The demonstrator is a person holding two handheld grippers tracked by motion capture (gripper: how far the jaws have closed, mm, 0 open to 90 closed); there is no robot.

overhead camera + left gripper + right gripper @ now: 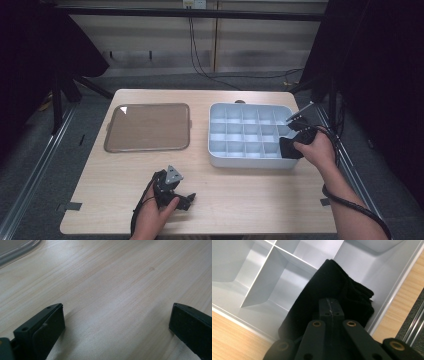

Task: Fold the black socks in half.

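Item: black cloth (337,287), pinched in our closed right gripper (329,305) over the divided tray (250,162) (corner compartment, for stowing); left gripper (117,322) open, idle on desk (112,277).

A light wooden table (240,200) carries a brown tray (148,127) and a white compartment box (250,134).

Soft overhead light on the table, dark all round

We see the wooden table (240,200) evenly lit while both side edges of the high view sink into black; a bright glint sits on the tray (123,109) corner, our left gripper view shows soft jaw shadows and sheen, and the black cloth (332,290) loses detail.
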